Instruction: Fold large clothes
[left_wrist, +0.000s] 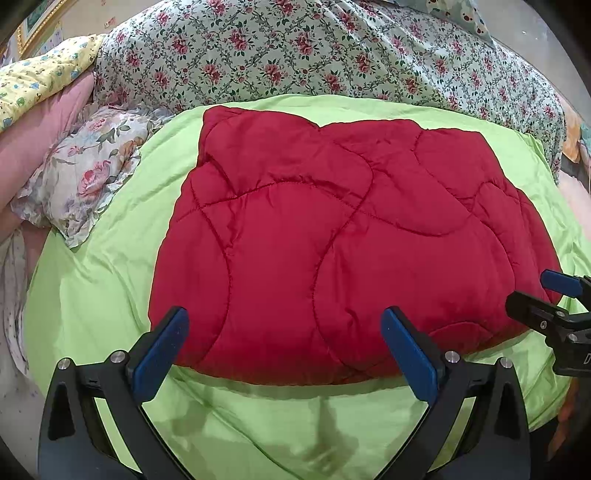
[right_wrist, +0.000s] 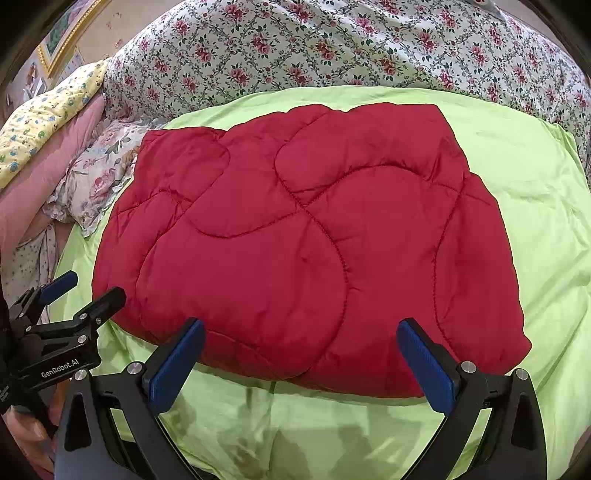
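Observation:
A red quilted garment (left_wrist: 332, 236) lies folded into a thick rectangle on a light green sheet (left_wrist: 92, 295); it also shows in the right wrist view (right_wrist: 306, 236). My left gripper (left_wrist: 284, 321) is open and empty, its blue pads just above the garment's near edge. My right gripper (right_wrist: 301, 330) is open and empty too, over the near edge further right. The right gripper shows at the right edge of the left wrist view (left_wrist: 535, 291). The left gripper shows at the lower left of the right wrist view (right_wrist: 88, 288).
The green sheet (right_wrist: 535, 221) covers a bed. A floral quilt (left_wrist: 295, 48) is heaped behind it. A floral pillow (left_wrist: 85, 170), a pink cushion (left_wrist: 40, 133) and a yellow patterned pillow (left_wrist: 40, 77) lie at the left.

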